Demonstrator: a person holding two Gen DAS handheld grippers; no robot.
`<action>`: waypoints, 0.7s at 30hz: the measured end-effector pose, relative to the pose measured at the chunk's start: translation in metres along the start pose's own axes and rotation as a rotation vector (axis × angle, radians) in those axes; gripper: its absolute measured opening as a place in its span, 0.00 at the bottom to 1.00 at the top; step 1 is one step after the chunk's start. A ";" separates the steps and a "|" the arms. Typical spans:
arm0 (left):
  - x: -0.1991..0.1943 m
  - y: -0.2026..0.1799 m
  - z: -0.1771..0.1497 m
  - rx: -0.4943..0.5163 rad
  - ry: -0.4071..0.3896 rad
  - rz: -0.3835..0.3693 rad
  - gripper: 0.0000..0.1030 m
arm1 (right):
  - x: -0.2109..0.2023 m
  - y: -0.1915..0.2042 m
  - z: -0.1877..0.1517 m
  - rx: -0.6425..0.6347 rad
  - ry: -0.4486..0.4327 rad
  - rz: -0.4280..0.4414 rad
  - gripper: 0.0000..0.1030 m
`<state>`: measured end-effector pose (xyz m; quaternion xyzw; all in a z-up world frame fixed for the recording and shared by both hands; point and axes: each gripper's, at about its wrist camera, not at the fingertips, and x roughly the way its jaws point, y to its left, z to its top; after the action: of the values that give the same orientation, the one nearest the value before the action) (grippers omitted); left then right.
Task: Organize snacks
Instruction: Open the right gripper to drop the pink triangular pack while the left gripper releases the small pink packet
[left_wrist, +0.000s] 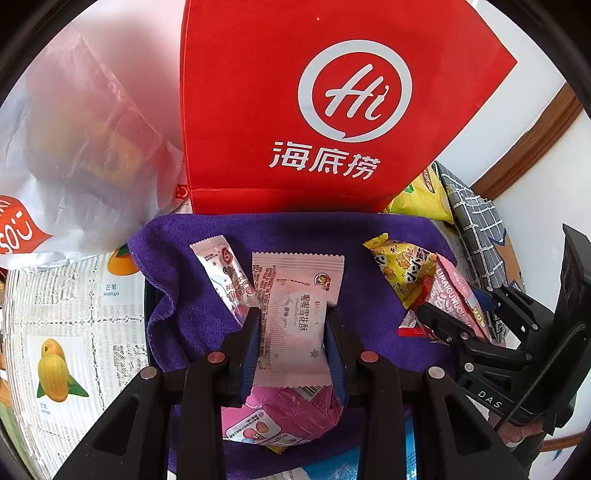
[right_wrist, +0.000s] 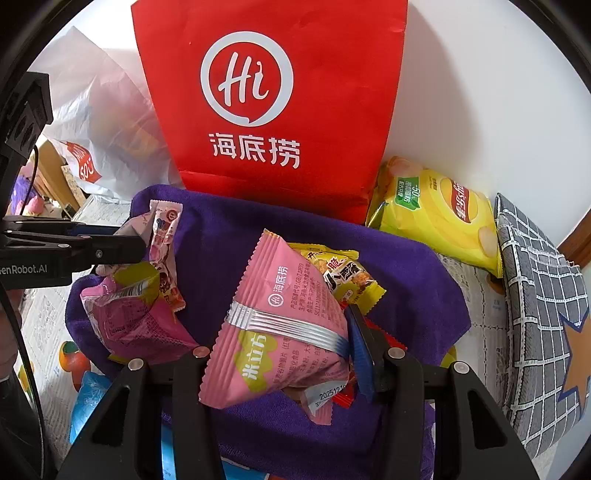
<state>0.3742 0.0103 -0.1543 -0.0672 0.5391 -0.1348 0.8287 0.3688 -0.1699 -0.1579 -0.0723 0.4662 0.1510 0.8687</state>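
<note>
My left gripper (left_wrist: 293, 332) is shut on a pale pink snack packet (left_wrist: 295, 306) that stands between its blue pads above the purple towel (left_wrist: 369, 229). A darker pink packet (left_wrist: 284, 417) lies under it, close to the jaws. A slim pale pink packet (left_wrist: 225, 273) rests to its left. My right gripper (right_wrist: 284, 332) is shut on a pink triangular packet (right_wrist: 280, 317); only its right pad (right_wrist: 360, 350) shows, the other is hidden behind the packet. A yellow packet (right_wrist: 343, 273) lies just beyond it. The left gripper (right_wrist: 118, 245) reaches in from the left of the right wrist view.
A tall red paper bag (right_wrist: 273, 110) stands behind the towel against the white wall. A white plastic bag (left_wrist: 81, 147) sits to its left, a yellow chip bag (right_wrist: 436, 214) and a grey checked cloth bag (right_wrist: 543, 295) to its right. A fruit-print tablecloth (left_wrist: 74, 314) covers the table.
</note>
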 end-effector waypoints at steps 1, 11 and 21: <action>0.000 0.000 0.000 0.000 0.000 0.001 0.30 | 0.000 0.000 0.000 -0.001 -0.002 0.001 0.47; 0.001 -0.001 -0.001 0.013 0.001 0.017 0.31 | -0.004 0.002 0.000 -0.009 -0.026 0.001 0.49; 0.002 -0.001 0.000 0.011 0.008 0.011 0.31 | -0.026 0.001 0.002 -0.017 -0.109 0.004 0.67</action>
<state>0.3746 0.0083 -0.1562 -0.0593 0.5420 -0.1335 0.8276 0.3561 -0.1734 -0.1354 -0.0704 0.4169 0.1604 0.8919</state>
